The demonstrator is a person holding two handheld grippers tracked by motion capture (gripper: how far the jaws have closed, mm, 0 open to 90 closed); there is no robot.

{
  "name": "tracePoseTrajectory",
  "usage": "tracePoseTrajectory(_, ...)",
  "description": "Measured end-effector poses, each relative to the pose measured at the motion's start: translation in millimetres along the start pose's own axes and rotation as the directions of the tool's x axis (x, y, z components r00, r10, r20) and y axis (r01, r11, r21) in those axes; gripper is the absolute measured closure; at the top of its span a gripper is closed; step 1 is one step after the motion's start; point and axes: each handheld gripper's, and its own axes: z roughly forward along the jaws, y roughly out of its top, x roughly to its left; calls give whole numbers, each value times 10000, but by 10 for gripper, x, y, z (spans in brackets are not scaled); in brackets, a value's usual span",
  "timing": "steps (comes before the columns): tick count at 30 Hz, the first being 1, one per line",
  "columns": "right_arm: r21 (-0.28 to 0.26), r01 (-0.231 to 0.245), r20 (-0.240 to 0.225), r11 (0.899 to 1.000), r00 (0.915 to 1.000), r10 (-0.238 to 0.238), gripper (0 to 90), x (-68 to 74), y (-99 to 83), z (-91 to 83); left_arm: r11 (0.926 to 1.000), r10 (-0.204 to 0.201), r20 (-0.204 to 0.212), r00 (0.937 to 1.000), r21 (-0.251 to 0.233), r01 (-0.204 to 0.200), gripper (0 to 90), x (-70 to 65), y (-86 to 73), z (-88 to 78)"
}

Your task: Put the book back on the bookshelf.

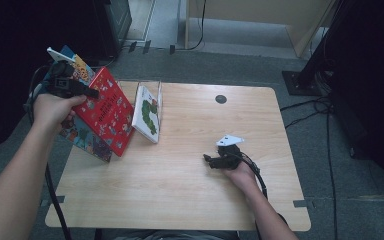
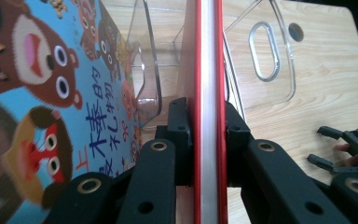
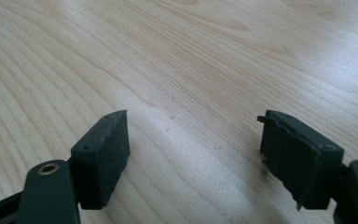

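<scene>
- Left gripper (image 2: 200, 140): black pads are clamping the edge of a thin red hardcover picture book (image 1: 107, 112), holding it tilted over the table's left edge, against a blue illustrated animal book (image 2: 42, 107).
- Clear acrylic book stand (image 2: 270, 56): is standing ahead, already holding a white caterpillar-cover book (image 1: 147, 112).
- Right gripper (image 3: 193, 154): jaws are standing wide apart, gripping nothing, resting low over the pale wooden table (image 1: 190, 190).
- Progress, as judged: one book shelved; red book not yet slotted.
</scene>
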Motion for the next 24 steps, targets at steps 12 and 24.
tracePoseTrajectory(12, 4, 20, -48, 10000, 10000, -20, 258, 6, -2, -7, 9993, 141, 39, 9999, 360, -142, 783, 11, 50, 58)
tracePoseTrajectory(24, -5, 31, -76, 10000, 10000, -31, 266, 7, -3, -8, 9798, 312, 335, 9990, 1963, -372, 760, 14, 117, 150)
